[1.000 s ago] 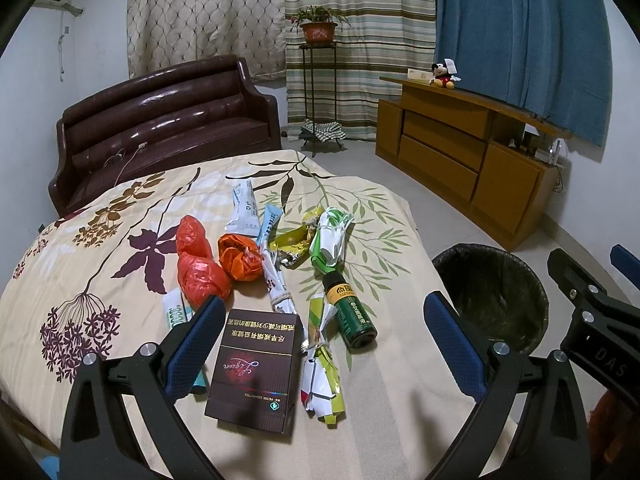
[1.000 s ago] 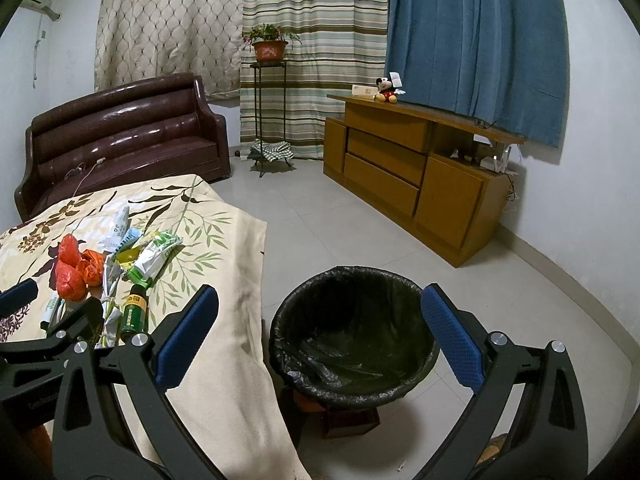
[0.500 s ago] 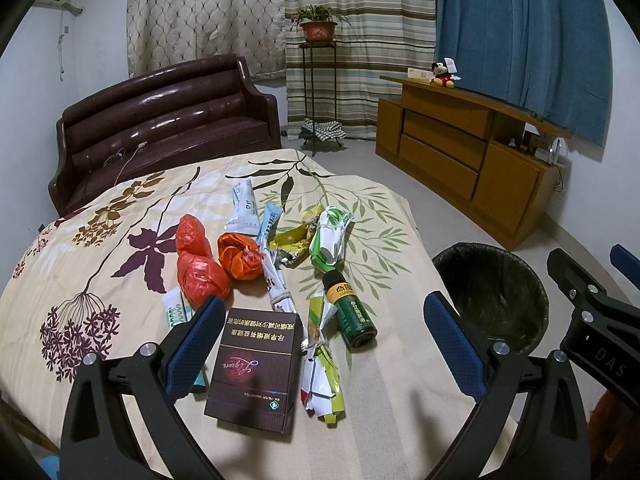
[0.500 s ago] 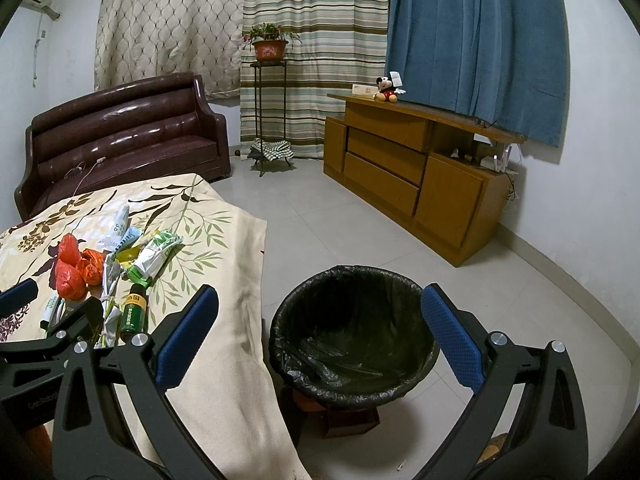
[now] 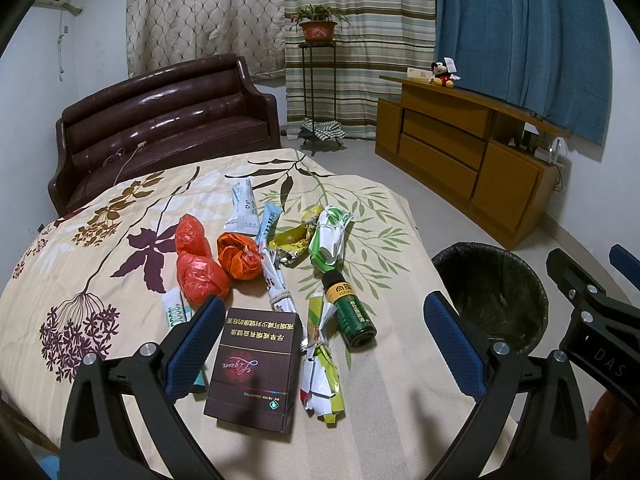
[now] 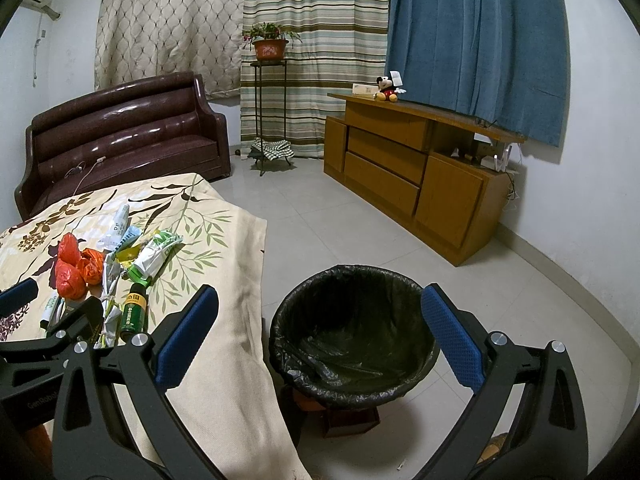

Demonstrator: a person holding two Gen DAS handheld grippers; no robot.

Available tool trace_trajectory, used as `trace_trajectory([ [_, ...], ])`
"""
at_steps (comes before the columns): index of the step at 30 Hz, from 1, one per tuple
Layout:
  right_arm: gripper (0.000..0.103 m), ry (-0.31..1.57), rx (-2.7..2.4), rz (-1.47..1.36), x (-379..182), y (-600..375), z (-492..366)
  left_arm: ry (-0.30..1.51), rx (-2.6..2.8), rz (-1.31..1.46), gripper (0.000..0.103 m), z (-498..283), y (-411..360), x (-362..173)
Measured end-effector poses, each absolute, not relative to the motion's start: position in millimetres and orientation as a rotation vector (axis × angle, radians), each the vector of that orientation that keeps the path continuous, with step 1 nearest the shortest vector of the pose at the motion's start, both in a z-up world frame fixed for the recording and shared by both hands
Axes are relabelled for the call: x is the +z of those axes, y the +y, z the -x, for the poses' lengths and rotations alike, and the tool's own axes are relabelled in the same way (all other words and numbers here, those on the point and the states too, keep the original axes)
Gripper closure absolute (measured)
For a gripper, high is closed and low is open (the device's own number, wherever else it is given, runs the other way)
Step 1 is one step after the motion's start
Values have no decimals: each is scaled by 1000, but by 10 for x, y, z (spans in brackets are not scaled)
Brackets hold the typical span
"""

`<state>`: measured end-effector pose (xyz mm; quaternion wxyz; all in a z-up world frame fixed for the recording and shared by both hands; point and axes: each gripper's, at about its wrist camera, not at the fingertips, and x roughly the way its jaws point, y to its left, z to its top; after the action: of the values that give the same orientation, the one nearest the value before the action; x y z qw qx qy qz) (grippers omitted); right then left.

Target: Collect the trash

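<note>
Trash lies on the floral tablecloth [image 5: 100, 280]: a dark cigarette box [image 5: 256, 372], a green bottle [image 5: 352, 312], knotted paper wrappers [image 5: 320, 376], orange plastic bags [image 5: 200, 276], a green-white packet [image 5: 330, 236] and pale blue wrappers [image 5: 242, 204]. My left gripper [image 5: 324, 344] is open and empty, above the box and wrappers. My right gripper [image 6: 320, 336] is open and empty, above the black-lined bin [image 6: 352, 336] on the floor. The bin also shows in the left wrist view [image 5: 492, 292], right of the table.
A brown leather sofa [image 5: 168, 120] stands behind the table. A wooden cabinet [image 6: 420, 176] runs along the right wall. A plant stand [image 6: 270, 112] is by the curtains. Tiled floor [image 6: 320, 220] lies between table and cabinet.
</note>
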<state>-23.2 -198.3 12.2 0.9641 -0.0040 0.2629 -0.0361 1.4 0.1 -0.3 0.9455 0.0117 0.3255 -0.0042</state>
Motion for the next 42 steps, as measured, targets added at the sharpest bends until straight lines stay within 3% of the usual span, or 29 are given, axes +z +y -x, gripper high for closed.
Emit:
trace_trajectory([
  [22, 4, 536, -72, 8, 119, -1983, 214, 665, -7, -25, 6, -32, -38, -6],
  [42, 5, 618, 15, 16, -57, -1685, 81, 748, 108, 11, 7, 52, 746, -257],
])
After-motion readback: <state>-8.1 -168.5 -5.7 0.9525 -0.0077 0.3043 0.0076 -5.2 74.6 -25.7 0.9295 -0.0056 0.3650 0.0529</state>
